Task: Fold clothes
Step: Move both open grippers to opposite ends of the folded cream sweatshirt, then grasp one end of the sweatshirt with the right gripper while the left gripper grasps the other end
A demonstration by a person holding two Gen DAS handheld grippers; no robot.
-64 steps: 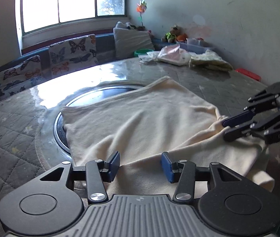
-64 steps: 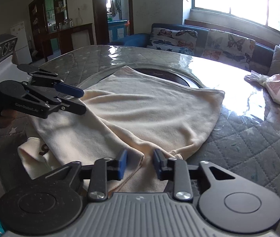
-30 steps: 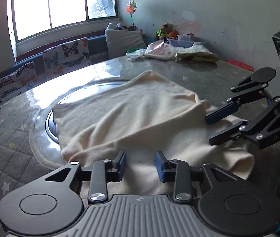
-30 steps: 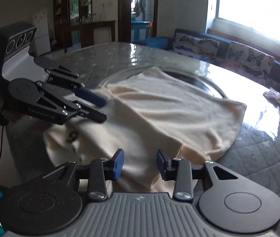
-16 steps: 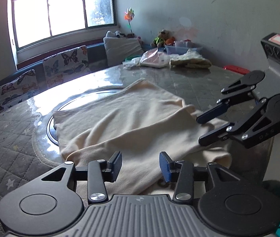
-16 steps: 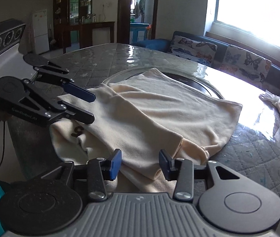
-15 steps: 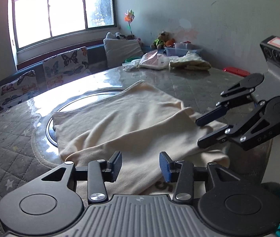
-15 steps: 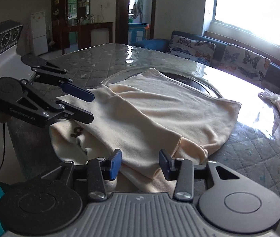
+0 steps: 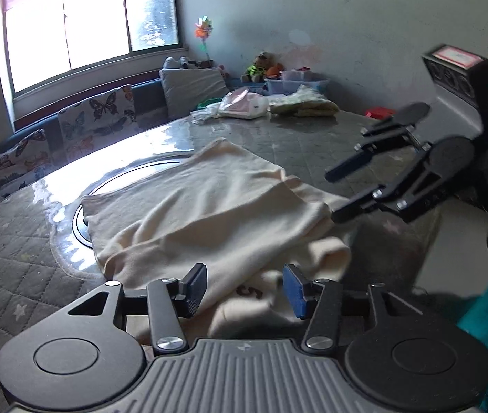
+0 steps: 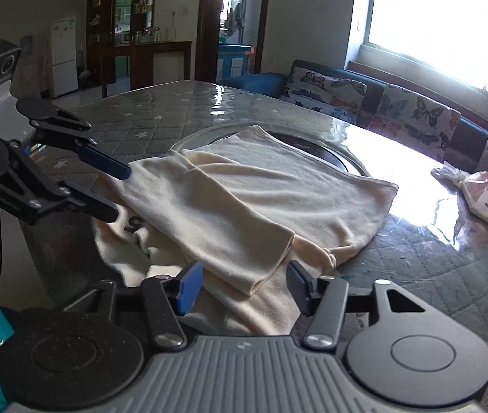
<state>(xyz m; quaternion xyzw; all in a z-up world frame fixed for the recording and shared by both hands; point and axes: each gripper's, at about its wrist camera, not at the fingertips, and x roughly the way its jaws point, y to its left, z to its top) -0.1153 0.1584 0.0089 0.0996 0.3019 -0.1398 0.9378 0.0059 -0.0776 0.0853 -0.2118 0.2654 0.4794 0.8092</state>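
the cream garment (image 9: 216,206) lies on the round table (image 9: 312,144), its far half spread flat over the dark glass turntable (image 10: 316,144) at the table's middle, its near half doubled back on itself and bunched at the table's near edge, where a flap with a printed dark numeral (image 10: 136,223) hangs a little over the rim. it looks as if a fold has just been laid toward the turntable and let go, which would explain the loose top layer ending short of the edge.

the left gripper (image 9: 244,290) hangs over the near edge of the cloth, its jaws opening, with cloth showing below the gap but no pad pressing on it. the right gripper (image 10: 244,287) hangs over the other near corner, jaws opening too, the folded corner below them and free. each gripper sits at one end of the near hem, probably so both can take it together for the next fold.

beyond the turntable, a heap of other clothes (image 9: 278,103) waits at the table's far rim.
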